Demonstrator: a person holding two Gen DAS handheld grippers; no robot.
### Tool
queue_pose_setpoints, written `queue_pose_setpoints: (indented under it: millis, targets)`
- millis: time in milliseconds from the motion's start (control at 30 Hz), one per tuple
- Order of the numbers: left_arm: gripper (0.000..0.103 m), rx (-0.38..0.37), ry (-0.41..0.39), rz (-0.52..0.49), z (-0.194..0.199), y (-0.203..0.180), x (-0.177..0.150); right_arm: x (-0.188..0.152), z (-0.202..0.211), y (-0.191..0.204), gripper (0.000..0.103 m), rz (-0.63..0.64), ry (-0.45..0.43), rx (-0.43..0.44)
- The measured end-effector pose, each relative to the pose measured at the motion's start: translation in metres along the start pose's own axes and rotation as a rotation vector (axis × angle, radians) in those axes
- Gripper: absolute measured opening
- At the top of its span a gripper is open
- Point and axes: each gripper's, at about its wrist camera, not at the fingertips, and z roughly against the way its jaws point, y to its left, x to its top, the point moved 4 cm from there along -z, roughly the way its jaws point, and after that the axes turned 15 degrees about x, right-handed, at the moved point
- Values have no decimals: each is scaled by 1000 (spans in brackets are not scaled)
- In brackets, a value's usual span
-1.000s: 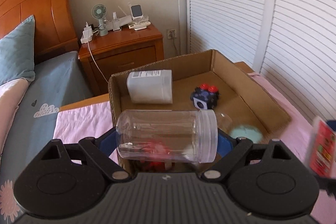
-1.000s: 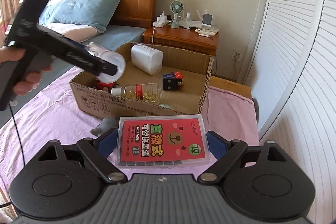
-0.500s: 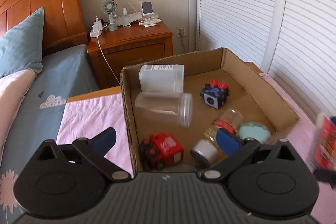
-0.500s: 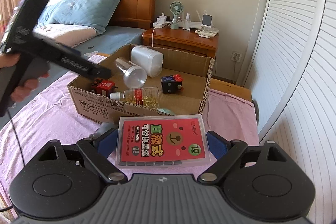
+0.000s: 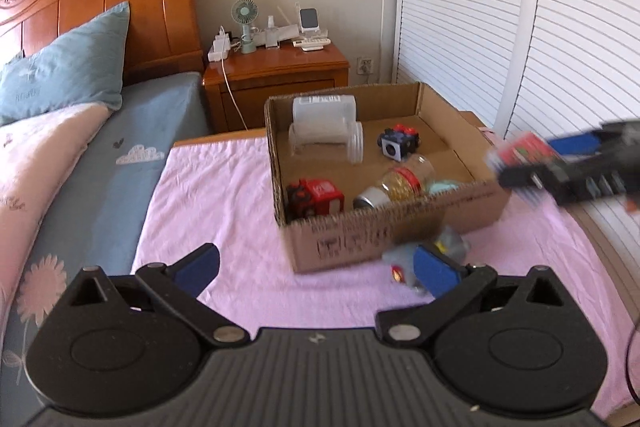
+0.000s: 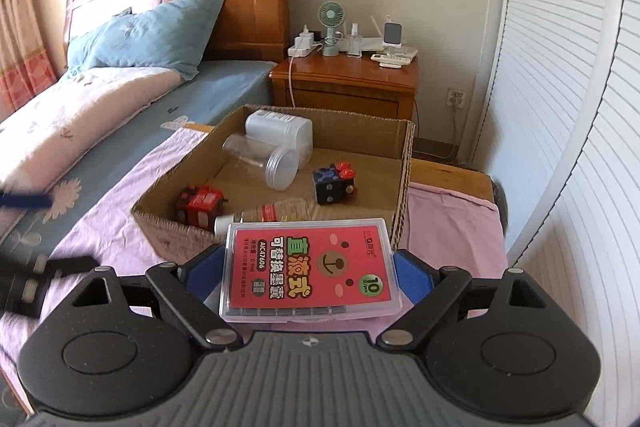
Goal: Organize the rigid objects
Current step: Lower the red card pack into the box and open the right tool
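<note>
Only left view: grey toy (image 5: 448,247) | left jaws empty, wide | right jaws clamp red-labelled case (image 6: 310,269)

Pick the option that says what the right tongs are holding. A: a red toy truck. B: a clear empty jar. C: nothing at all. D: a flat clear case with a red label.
D: in the right wrist view the right tongs are clamped on the flat clear case with a red label, while the clear jar and red toy truck lie in the cardboard box.
</note>
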Motion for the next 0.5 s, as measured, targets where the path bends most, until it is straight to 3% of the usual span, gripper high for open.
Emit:
queue_pose_setpoints:
  millis: [267,500]
  targets:
    - [102,-27,-3,50,8,7,-17,32,-28,-11,92,-80,29,-29]
    - [102,-4,-37,81,8,22,-19,56,-63,-18,93,-103,72,-57]
